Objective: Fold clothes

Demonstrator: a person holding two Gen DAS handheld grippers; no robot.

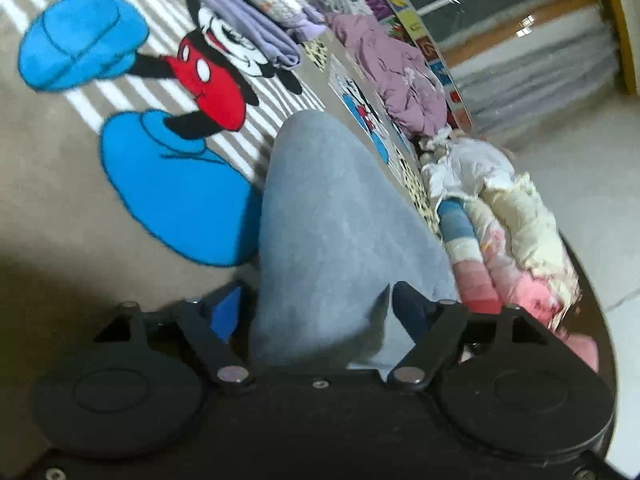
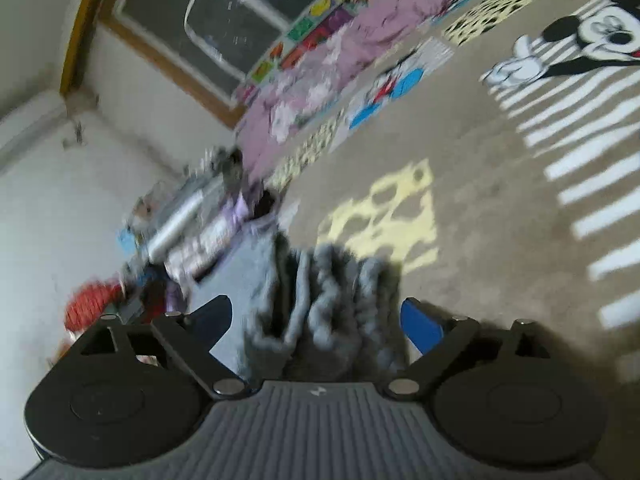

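A grey-blue garment (image 1: 332,220) hangs stretched from my left gripper (image 1: 316,304), which is shut on its edge above the cartoon rug (image 1: 60,168). In the right wrist view my right gripper (image 2: 316,316) is shut on a bunched, pleated part of the same grey garment (image 2: 328,300), held above the rug (image 2: 500,200). Both grippers' blue pads (image 1: 224,312) (image 2: 420,324) press the cloth from either side.
A folded lilac cloth (image 1: 248,28) lies on the rug. Piles of clothes line its edge: purple (image 1: 396,68), white and pink (image 1: 508,216). A window (image 2: 240,12), a white wall (image 2: 48,200) and clutter (image 2: 192,220) lie beyond the rug.
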